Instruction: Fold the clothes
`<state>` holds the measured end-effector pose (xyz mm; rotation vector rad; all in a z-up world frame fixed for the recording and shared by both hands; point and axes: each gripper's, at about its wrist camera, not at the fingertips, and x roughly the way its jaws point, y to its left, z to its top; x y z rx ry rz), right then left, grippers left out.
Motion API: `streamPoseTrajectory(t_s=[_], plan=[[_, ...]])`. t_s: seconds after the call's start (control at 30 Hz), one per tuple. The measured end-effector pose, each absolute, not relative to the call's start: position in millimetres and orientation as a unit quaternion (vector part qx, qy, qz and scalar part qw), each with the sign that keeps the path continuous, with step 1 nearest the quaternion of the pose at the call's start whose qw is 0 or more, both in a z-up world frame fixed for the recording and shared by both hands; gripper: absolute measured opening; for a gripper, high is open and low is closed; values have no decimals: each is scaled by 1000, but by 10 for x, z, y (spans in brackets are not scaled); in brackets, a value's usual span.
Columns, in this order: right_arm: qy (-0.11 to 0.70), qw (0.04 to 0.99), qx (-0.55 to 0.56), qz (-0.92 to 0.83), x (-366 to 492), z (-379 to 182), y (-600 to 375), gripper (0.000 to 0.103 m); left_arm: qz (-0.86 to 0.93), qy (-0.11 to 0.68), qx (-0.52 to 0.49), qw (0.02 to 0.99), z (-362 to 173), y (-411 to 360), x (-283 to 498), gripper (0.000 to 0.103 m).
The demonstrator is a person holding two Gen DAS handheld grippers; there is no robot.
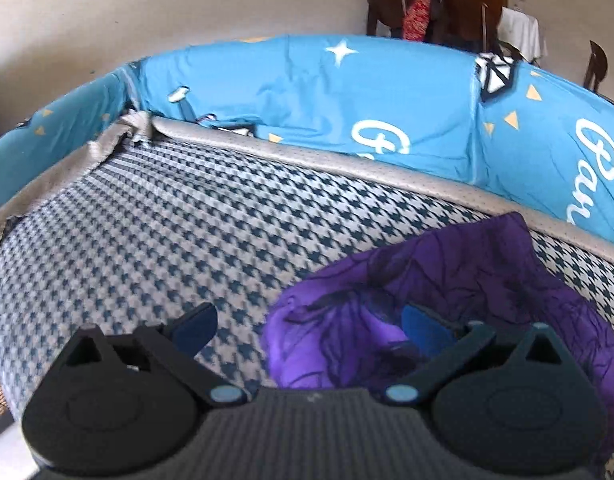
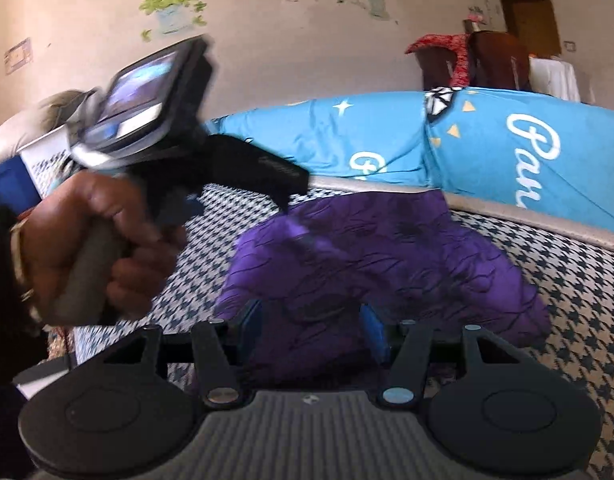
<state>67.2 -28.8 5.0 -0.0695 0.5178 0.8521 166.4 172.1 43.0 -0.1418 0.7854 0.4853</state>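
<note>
While purple garment (image 2: pixel 379 248) lies bunched lengthwise toward blue cushions (image 2: pixel 487 152), right gripper (image 2: pixel 311 328) fingers half-spread astride it, left gripper (image 1: pixel 307 328) fingers wide.

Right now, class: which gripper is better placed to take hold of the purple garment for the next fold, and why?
Probably the right gripper: the purple garment lies bunched between its fingers. The left gripper is open, mostly over the houndstooth sheet, with cloth only at one finger.

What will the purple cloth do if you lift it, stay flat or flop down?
The purple cloth will probably flop and sag: it lies crumpled in soft folds on the checked cover. It looks thin, so likely light. It won't roll away, though a loose part may slip off and hang.
</note>
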Motion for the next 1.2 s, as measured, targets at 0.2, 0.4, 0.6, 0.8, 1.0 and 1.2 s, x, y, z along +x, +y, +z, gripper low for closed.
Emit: streamPoseTrajectory(t_s=[0.2, 0.4, 0.6, 0.8, 1.0, 1.2], plan=[[285, 866, -63, 405, 647, -160, -122, 55, 204, 397, -49, 894, 289, 1613, 1819, 103], [301, 862, -49, 405, 659, -265, -122, 57, 207, 411, -44, 887, 83, 1646, 1957, 103], [294, 865, -59, 402, 609, -293, -97, 58, 213, 406, -52, 887, -14, 1741, 2047, 103], [293, 864, -62, 404, 604, -300, -98, 60, 222, 404, -57, 886, -66, 1782, 2169, 103], [296, 863, -62, 405, 606, -286, -103, 60, 231, 411, -64, 879, -101, 1819, 2288, 103], [299, 861, -57, 408, 622, -285, -114, 60, 239, 411, -74, 876, -14, 1798, 2279, 103]])
